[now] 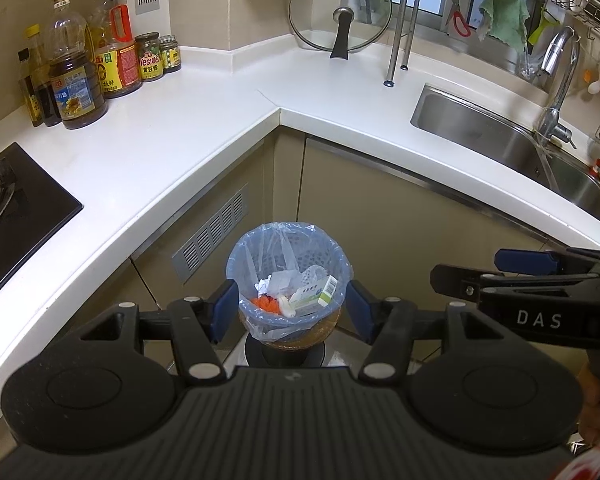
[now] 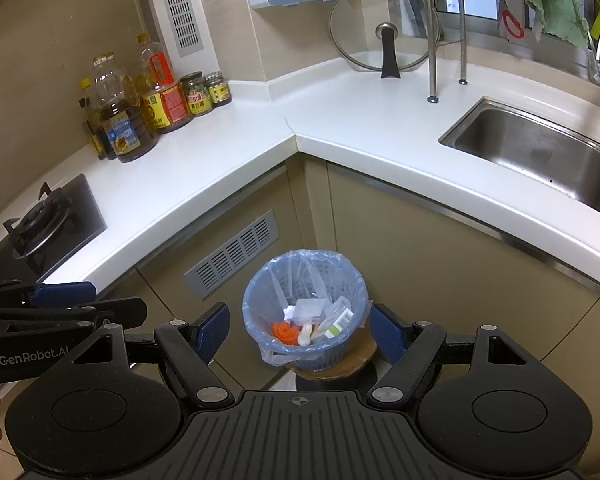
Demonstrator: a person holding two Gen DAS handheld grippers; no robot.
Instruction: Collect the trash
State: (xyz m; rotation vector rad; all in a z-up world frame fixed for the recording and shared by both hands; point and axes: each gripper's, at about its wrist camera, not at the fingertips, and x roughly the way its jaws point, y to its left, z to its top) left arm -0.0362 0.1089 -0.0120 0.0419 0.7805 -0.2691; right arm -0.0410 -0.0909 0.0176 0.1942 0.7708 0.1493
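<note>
Hovering both my left gripper [image 1: 291, 309] and right gripper [image 2: 298, 331] above the lined trash bin [image 1: 290, 280] on the floor in the counter corner, I have each pair of fingers spread and holding nothing. I judge the thin bag liner [image 2: 278, 354] could tear or slip, spilling the box [image 1: 314, 291] and scraps, if I pinch only a loose fold.

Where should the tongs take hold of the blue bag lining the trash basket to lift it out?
Grip the bag by the loose flap drooping over the basket's near rim, coming from above on the near side. Elsewhere the film lies tight over the rim, leaving little to pinch.
</note>
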